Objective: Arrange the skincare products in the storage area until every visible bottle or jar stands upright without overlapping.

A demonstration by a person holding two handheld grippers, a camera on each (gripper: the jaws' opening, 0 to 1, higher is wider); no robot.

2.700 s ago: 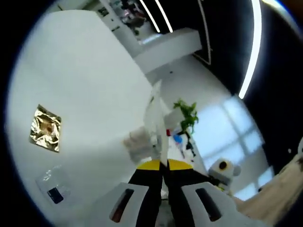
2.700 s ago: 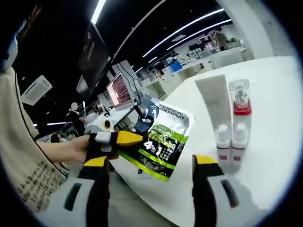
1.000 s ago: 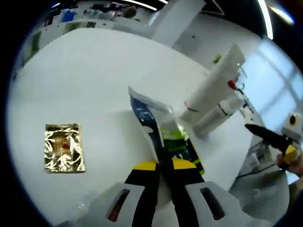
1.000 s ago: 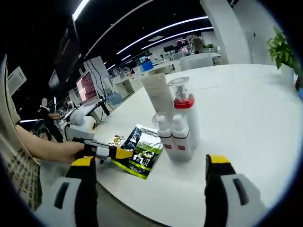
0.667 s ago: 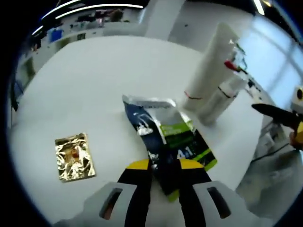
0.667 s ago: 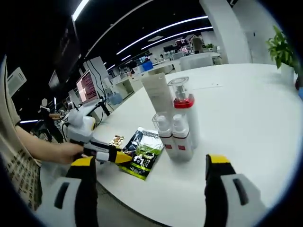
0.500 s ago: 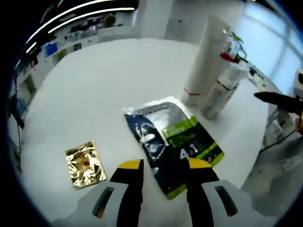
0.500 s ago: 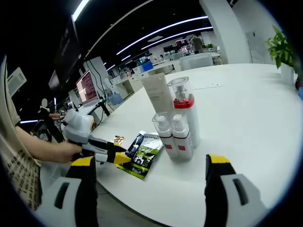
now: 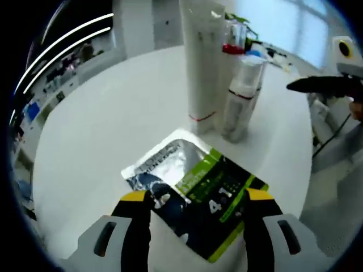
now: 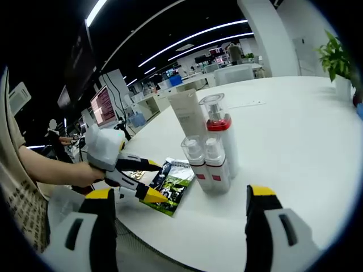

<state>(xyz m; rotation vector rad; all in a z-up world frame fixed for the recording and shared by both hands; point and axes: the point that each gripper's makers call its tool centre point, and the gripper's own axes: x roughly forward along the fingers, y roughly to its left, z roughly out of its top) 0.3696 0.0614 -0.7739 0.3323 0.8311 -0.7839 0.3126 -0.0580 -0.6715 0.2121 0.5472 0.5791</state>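
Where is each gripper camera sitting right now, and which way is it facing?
Left gripper view: rides the left gripper, looking down over the green sachet towards the white tube; its own open jaws show.
Right gripper view: rides the right gripper, facing across the table; its open jaws, the left gripper and a hand show.
Shared: sachet, tube, pump bottles.

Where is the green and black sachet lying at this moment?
In the left gripper view, the sachet lies flat on the white table, between the open left gripper jaws, just in front of the standing bottles.
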